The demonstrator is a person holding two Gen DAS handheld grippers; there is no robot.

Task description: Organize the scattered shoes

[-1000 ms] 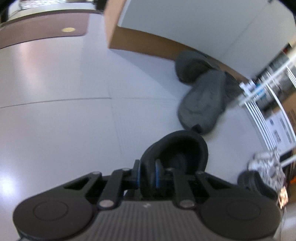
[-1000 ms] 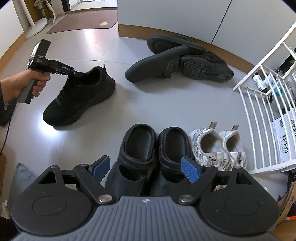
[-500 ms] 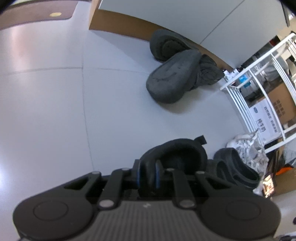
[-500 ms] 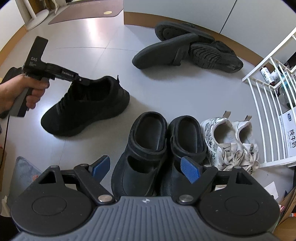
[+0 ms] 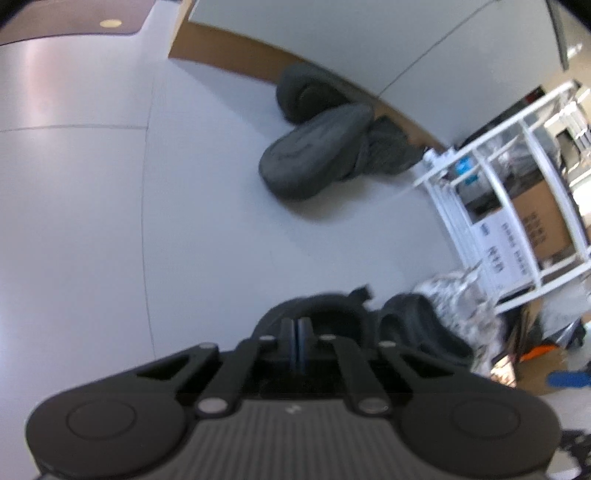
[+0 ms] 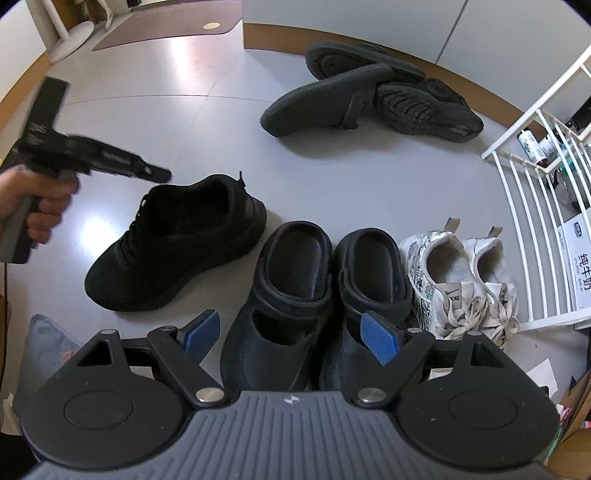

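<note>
one black sneaker [image 6: 177, 240] is set upright on the grey floor [image 6: 207, 140], at about 9 o'clock of a pair of two black clogs [image 6: 314, 291], its heel just beside the left clog and its toe angled away toward 8 o'clock. two white patterned sneakers [image 6: 461, 280] are lined up at 3 o'clock of the clogs, heels toward 12 o'clock, next to a white wire rack [image 6: 532, 173]. three dark shoes [image 6: 369, 99] are heaped at 12 o'clock near the wall, at least two of them turned sole up and overlapping. the left gripper [image 6: 162, 173] is held in a hand [image 6: 40, 210] at 10 o'clock of the black sneaker, above the sneaker's opening and apart from it; its jaws have just been closing and are seen pressed together with nothing between them [image 5: 295, 339]. in the left wrist view, blurred by motion, the sneaker's collar [image 5: 314, 314] is seen directly beyond the closed fingertips, with one clog [image 5: 417, 328] at its 3 o'clock and the heap [image 5: 317, 155] at 12 o'clock. the right gripper [image 6: 291, 336] is held above the two clogs with its two blue pads [image 6: 380, 339] spread wide and nothing gripped. a grey mat corner [image 6: 40, 343] is visible at 8 o'clock, and a brown mat [image 6: 177, 22] at 11 o'clock.
</note>
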